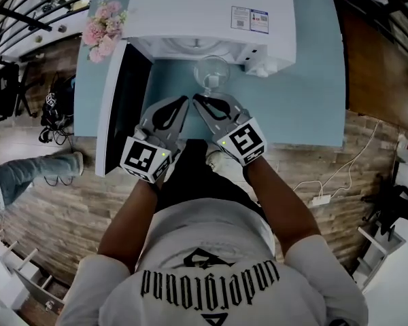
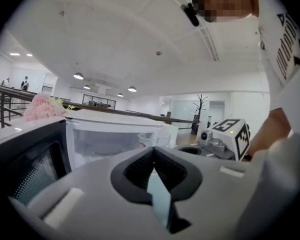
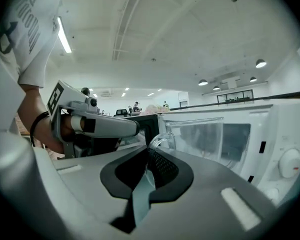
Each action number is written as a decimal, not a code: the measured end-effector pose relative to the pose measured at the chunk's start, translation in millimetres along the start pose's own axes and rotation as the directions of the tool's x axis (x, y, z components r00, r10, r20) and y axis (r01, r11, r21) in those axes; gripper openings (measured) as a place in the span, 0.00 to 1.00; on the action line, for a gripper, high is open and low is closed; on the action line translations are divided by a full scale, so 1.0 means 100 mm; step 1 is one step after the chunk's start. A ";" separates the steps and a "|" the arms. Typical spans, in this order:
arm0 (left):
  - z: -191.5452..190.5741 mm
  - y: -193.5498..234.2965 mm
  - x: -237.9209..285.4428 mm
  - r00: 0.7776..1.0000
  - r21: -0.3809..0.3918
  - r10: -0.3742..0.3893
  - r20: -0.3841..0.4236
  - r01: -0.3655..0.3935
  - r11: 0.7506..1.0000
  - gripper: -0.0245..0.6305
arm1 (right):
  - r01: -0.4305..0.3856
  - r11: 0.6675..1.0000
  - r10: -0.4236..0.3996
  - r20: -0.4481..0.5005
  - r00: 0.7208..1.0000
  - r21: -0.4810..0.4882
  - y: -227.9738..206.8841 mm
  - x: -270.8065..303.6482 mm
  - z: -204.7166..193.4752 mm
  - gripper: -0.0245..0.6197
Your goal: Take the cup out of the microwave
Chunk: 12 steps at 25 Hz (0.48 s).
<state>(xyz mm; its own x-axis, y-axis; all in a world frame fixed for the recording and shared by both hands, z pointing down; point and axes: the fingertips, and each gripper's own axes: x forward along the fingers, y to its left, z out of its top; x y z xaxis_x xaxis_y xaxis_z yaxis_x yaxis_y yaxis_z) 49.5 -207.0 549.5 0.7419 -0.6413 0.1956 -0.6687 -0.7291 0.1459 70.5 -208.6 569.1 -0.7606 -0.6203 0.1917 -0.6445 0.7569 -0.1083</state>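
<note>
The right gripper (image 1: 198, 99) has its fingers clamped on the handle of the clear glass cup (image 1: 212, 72), just outside the white microwave's (image 1: 211, 12) mouth, above the teal bench (image 1: 306, 94). The left gripper (image 1: 185, 100), fingers together and empty, sits beside it by the microwave's open black door (image 1: 126, 100). Bare bench lies right of the microwave.

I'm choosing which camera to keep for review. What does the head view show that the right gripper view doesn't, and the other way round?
Only the head view: the floor and a power strip lying on it. Only the right gripper view: the dial and the ceiling lights. Both: the microwave, its open door, the left gripper, and the right gripper with its fingers closed on the handle of the cup.
</note>
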 end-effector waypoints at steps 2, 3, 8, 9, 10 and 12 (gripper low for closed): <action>0.10 -0.07 -0.09 1.000 0.004 0.000 0.013 0.000 1.000 0.11 | 0.001 1.000 -0.001 0.008 1.000 -0.008 0.08 -0.11 0.14 0.06; 0.16 -0.10 -0.15 1.000 0.007 0.000 0.019 0.000 1.000 0.11 | 0.000 1.000 0.001 0.014 1.000 -0.012 0.13 -0.16 0.23 0.06; 0.52 -0.28 -0.44 1.000 0.058 -0.001 0.023 0.000 0.998 0.11 | -0.011 0.999 0.012 0.034 0.999 -0.039 0.39 -0.49 0.68 0.06; 0.59 -0.30 -0.50 1.000 0.060 0.001 0.025 -0.002 0.998 0.11 | -0.012 0.999 0.013 0.042 0.999 -0.041 0.44 -0.55 0.77 0.06; 0.66 -0.33 -0.56 1.000 0.058 0.001 0.025 -0.002 0.998 0.11 | -0.012 0.999 0.014 0.053 0.999 -0.039 0.50 -0.60 0.85 0.06; 0.78 -0.40 -0.69 1.000 0.058 -0.014 0.022 0.012 0.998 0.11 | -0.009 0.999 0.011 0.073 0.997 -0.035 0.63 -0.70 1.00 0.06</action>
<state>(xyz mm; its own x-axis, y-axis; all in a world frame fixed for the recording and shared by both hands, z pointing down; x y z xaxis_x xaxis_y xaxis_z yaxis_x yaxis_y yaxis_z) 29.2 -152.3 455.0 0.7520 -0.6363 0.1725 -0.6554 -0.7496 0.0922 75.6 -138.5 451.1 -0.7715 -0.6251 0.1187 -0.6347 0.7690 -0.0760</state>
